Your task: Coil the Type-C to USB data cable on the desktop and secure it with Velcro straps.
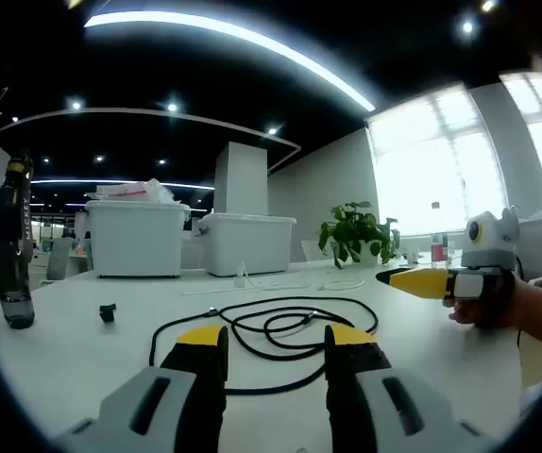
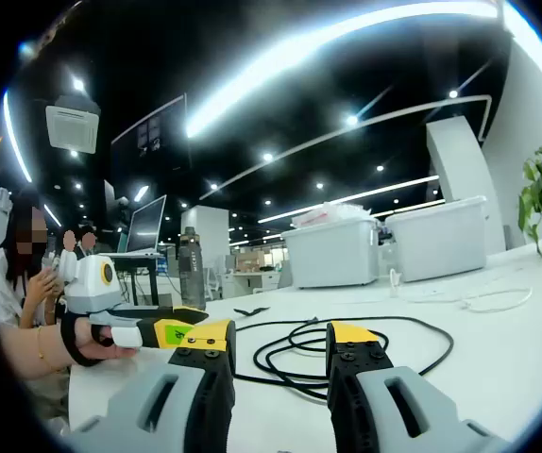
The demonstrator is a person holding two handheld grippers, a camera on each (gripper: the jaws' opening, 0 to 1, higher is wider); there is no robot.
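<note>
Cable (image 1: 280, 335) sprawls crosswise (loosely looped).

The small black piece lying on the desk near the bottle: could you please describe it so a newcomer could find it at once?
Start at the white desk and find the tall dark bottle at its left edge in the left gripper view. Between the bottle and the loose black cable lies the small black piece. It is short and chunky, and lies apart from both.

This is an open-plan office. Long ceiling light strips (image 1: 243, 42) cross the top of both views, a wide white desk (image 1: 73, 354) fills the lower half, and a monitor (image 2: 145, 226) stands at mid-left of the right gripper view, with seated people (image 2: 16, 274) at far left.
</note>
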